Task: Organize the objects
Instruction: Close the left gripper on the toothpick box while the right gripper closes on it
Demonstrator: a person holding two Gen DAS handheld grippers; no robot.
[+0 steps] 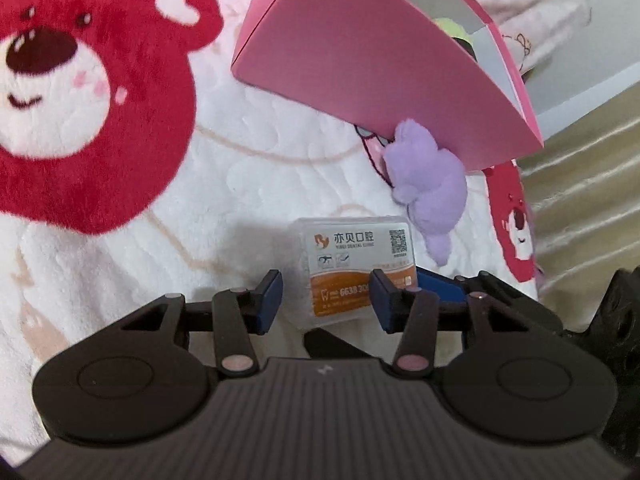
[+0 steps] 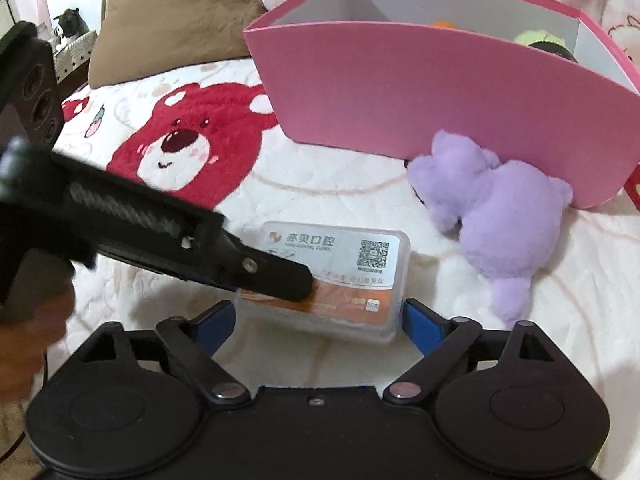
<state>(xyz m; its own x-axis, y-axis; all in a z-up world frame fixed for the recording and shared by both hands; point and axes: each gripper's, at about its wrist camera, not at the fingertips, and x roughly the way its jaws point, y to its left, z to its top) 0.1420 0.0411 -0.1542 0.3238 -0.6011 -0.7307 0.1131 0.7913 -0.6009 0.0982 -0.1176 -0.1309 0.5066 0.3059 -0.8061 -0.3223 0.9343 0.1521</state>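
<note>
A clear plastic box with a white and orange dental label (image 1: 357,270) (image 2: 336,276) lies flat on the blanket. My left gripper (image 1: 326,300) is open, with the box's near end between its blue pads and one finger resting over the box's left part in the right wrist view (image 2: 276,272). My right gripper (image 2: 318,320) is open, its blue pads on either side of the box's near end; whether they touch it I cannot tell. A purple plush toy (image 1: 430,184) (image 2: 496,216) lies against the pink box (image 1: 372,64) (image 2: 400,92).
The pink box holds an orange thing (image 2: 446,24) and a green and black thing (image 2: 540,42). The white fleece blanket has a red bear print (image 1: 80,92) (image 2: 188,140). A brown pillow (image 2: 168,16) lies at the back left. A beige bed edge (image 1: 588,184) is at the right.
</note>
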